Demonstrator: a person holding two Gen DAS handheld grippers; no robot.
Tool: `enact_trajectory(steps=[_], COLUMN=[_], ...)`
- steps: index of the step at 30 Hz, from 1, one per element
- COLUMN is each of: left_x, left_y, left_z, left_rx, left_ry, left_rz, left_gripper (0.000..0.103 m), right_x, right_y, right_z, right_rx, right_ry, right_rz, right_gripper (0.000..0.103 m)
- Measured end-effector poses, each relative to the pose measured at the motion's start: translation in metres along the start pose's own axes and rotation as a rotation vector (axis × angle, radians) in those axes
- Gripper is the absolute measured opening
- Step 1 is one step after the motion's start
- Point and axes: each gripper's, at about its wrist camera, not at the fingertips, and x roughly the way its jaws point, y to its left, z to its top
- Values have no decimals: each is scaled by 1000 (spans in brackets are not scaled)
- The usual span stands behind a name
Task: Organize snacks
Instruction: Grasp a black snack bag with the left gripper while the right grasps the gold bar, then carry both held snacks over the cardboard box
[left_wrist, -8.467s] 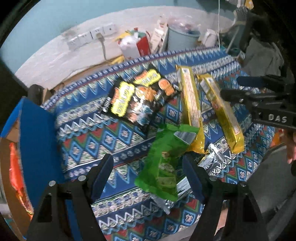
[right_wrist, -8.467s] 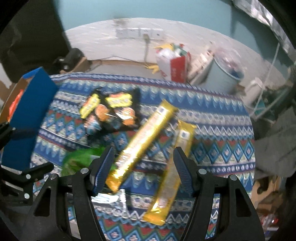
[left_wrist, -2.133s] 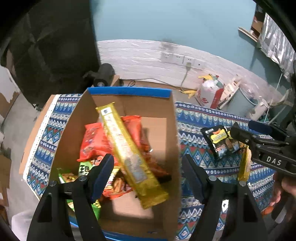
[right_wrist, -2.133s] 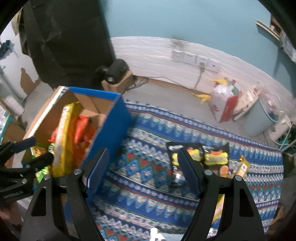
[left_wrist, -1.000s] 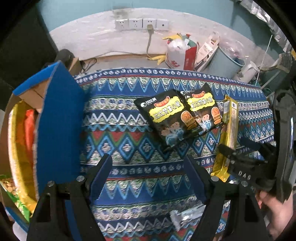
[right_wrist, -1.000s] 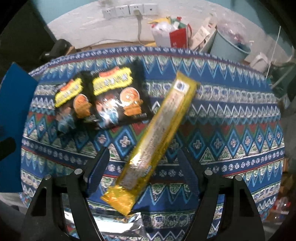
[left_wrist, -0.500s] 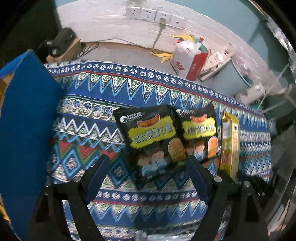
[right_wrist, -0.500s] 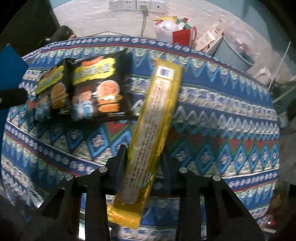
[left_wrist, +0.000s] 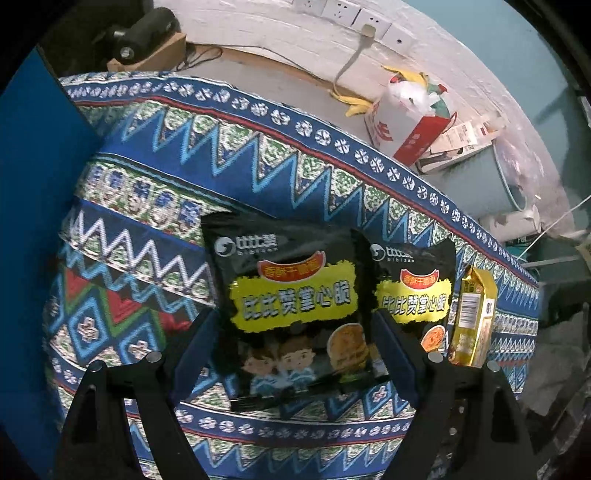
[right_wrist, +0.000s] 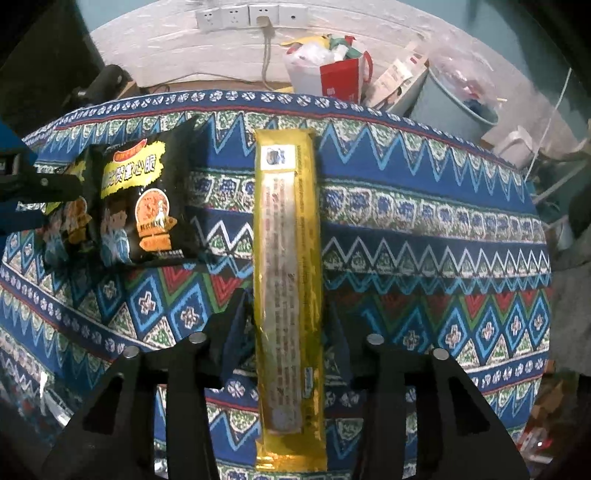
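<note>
— While my left gripper (left_wrist: 295, 354) came lower than a second ago, jaws wide astride the black packet (left_wrist: 291, 314) on the cloth (left_wrist: 147, 206), what changed right?
— My right gripper (right_wrist: 286, 328) had clamped the yellow bar (right_wrist: 288, 273).

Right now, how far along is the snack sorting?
Partway. In hand: the right hand-held gripper is shut on the long yellow snack pack, and the left hand-held gripper is open around the nearer black snack bag. Left: both black bags, including the second one, and the yellow pack sit on the patterned tablecloth. The box's contents are out of view.
</note>
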Motion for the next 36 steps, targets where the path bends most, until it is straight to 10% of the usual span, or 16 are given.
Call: enact_trajectory(steps=[9,13,36], left_x=[8,3,-67], left_y=[-9,-6,9], left_z=[-5,-11,-52], left_rx=[109,166,346], left_ry=[-28,-60,-147], left_rz=[8,38,47], left_gripper=[90,62,61], right_x=[13,13,-52], right_y=[5,4,18], right_z=[9,9,-5], right_rx=[-7,-7,-19], right_ry=[-9,-23,-97], right_rz=[-10,-19,19], right_gripper=[45,33,30])
